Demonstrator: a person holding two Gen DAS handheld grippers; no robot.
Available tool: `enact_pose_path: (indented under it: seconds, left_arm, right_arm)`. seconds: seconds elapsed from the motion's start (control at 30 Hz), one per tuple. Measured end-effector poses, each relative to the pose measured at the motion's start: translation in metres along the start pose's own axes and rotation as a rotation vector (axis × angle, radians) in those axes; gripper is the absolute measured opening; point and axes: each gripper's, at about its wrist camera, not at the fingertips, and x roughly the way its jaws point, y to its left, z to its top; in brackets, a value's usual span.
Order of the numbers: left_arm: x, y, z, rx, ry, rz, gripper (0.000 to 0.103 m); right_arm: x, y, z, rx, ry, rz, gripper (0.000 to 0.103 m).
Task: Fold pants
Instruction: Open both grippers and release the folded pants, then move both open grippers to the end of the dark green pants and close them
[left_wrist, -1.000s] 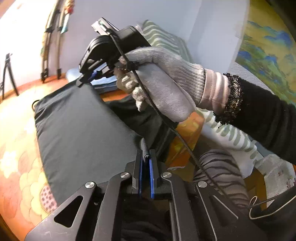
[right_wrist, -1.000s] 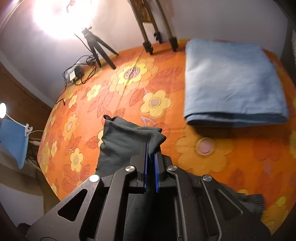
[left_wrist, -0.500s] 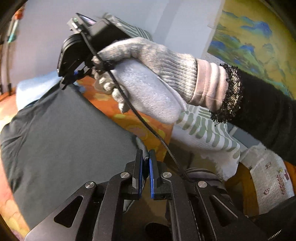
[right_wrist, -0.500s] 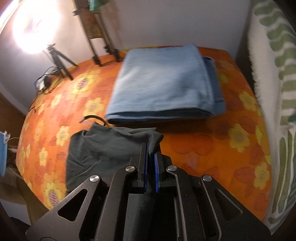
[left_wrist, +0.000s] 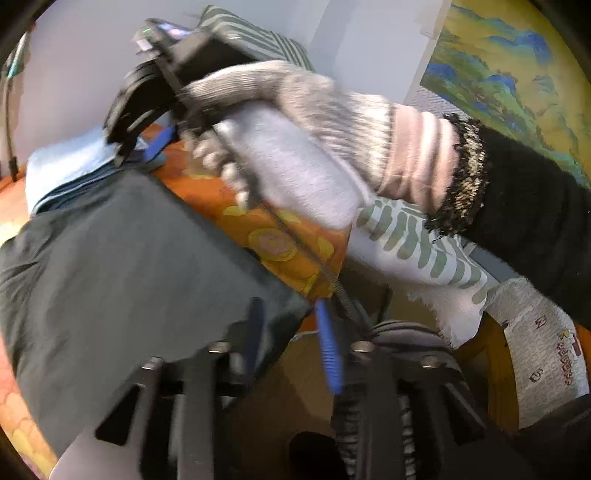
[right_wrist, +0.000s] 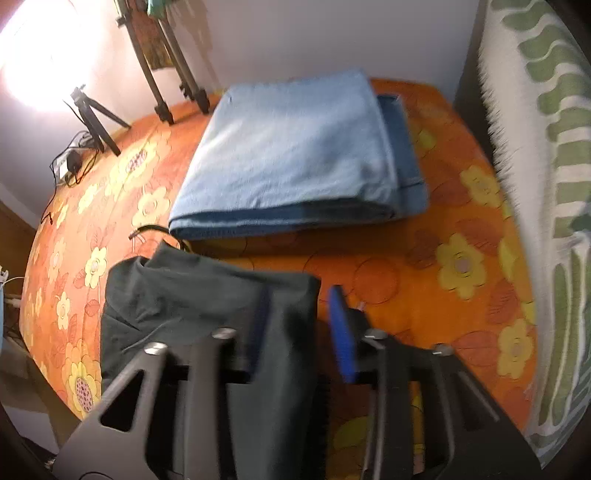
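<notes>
My left gripper (left_wrist: 291, 332) has just been opening, jaws apart, the corner of the dark pants (left_wrist: 122, 266) loose between them. Same on my right gripper (right_wrist: 301, 325): jaws just spread, cloth edge lying slack inside. The pants lie doubled on the flowered orange cover (right_wrist: 424, 280). I'd call this fold laid and released; next I back both out without dragging cloth. Only the right view shows the folded blue cloth (right_wrist: 295, 155) beyond; the left shows the gloved hand (left_wrist: 295, 147).
</notes>
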Motion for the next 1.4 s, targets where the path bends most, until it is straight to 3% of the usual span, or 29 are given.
enact_pose_path:
  seconds: [0.27, 0.6, 0.83, 1.0, 1.1, 1.13, 1.4]
  left_arm:
    - [-0.048, 0.030, -0.011, -0.081, -0.024, 0.088, 0.038]
    - [-0.127, 0.121, -0.023, -0.237, -0.014, 0.343, 0.038]
    - [-0.173, 0.150, -0.006, -0.296, 0.002, 0.439, 0.038]
    - [-0.203, 0.165, 0.016, -0.346, 0.007, 0.444, 0.038]
    - [-0.213, 0.166, 0.029, -0.335, 0.023, 0.461, 0.038]
    - [-0.214, 0.166, 0.033, -0.330, 0.027, 0.459, 0.038]
    - [-0.176, 0.181, 0.045, -0.296, 0.088, 0.374, 0.038]
  right_arm:
    - [-0.043, -0.003, -0.023, 0.016, -0.062, 0.044, 0.043]
    - [-0.074, 0.051, -0.084, -0.142, -0.040, 0.116, 0.043]
    - [-0.088, 0.090, -0.105, -0.184, -0.039, 0.197, 0.043]
    - [-0.096, 0.132, -0.125, -0.229, -0.032, 0.282, 0.042]
    - [-0.092, 0.156, -0.138, -0.246, -0.017, 0.329, 0.024]
    - [-0.089, 0.166, -0.143, -0.256, -0.003, 0.340, 0.023]
    - [-0.053, 0.196, -0.164, -0.247, 0.055, 0.334, 0.020]
